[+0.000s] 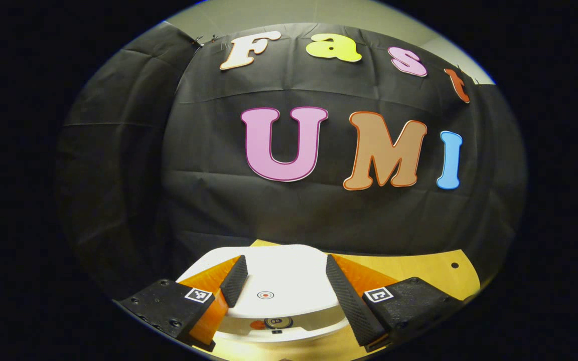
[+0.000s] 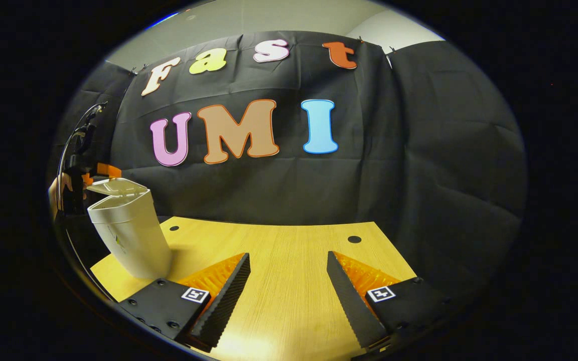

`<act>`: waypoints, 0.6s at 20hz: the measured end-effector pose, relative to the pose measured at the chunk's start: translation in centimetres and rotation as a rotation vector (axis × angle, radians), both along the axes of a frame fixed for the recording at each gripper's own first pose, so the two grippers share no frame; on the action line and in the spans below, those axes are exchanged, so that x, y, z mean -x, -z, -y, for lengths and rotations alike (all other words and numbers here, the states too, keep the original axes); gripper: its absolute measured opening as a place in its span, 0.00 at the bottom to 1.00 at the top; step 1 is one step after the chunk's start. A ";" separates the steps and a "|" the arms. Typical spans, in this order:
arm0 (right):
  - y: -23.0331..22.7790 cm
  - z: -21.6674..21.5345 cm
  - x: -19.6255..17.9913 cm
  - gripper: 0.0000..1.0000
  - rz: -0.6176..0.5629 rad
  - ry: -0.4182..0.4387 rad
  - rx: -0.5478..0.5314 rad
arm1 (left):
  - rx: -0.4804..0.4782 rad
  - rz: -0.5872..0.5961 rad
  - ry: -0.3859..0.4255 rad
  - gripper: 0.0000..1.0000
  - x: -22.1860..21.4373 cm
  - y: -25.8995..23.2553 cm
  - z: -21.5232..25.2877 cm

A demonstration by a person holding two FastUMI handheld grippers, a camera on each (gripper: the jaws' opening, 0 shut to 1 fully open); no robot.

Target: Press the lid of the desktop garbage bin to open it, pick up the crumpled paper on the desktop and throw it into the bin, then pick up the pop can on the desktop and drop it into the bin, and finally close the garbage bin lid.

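Black cloth hangs as the booth's wall behind a pale wooden table point(image 2: 289, 260), with a strip of grey ceiling above it. In the left gripper view, the left gripper point(image 1: 284, 286) hovers with its fingers spread apart over the white lid point(image 1: 279, 273) of the garbage bin, which lies flat just below them; a small round mark sits on the lid between the fingers. Whether they touch the lid I cannot tell. In the right gripper view, the right gripper point(image 2: 289, 286) is held wide open above bare wood grain, gripping nothing. Far to its left stands the white garbage bin point(image 2: 131, 235), near the table's left edge. Two dark round holes point(image 2: 354, 239) mark the far tabletop.
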State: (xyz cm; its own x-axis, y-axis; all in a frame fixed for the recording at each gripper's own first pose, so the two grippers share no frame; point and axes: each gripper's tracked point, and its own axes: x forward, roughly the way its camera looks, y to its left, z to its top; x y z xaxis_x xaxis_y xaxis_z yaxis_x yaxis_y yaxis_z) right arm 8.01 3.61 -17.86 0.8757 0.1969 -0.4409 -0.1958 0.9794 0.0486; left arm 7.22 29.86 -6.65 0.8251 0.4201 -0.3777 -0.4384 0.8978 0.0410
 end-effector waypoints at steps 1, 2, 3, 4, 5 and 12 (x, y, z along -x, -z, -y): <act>-0.1 0.0 0.1 0.99 0.001 -0.002 0.001 | 0.012 -0.004 -0.001 0.94 0.3 0.6 0.3; -0.1 -0.1 0.1 0.98 0.001 -0.005 0.003 | 0.021 -0.003 -0.005 0.94 0.5 0.9 0.4; -0.1 -0.1 0.1 0.98 0.000 -0.007 0.005 | 0.026 -0.006 -0.007 0.95 0.7 1.2 0.5; 0.0 -0.1 0.1 0.98 0.000 -0.008 0.007 | 0.028 -0.008 -0.006 0.95 0.9 1.4 0.7; 0.0 0.0 0.3 0.99 0.001 -0.009 0.008 | 0.024 -0.012 -0.003 0.95 1.1 1.7 0.8; 0.3 0.1 0.9 0.98 -0.009 -0.010 0.009 | 0.010 -0.052 0.003 0.95 2.1 3.4 1.3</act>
State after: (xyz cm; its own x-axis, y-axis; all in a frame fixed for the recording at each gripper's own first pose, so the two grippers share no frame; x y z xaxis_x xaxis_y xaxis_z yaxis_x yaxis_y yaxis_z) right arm 7.15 3.47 -18.17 0.8696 0.2012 -0.4509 -0.2048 0.9779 0.0415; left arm 5.15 28.57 -10.09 0.8057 0.4137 -0.4240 -0.4332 0.8996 0.0547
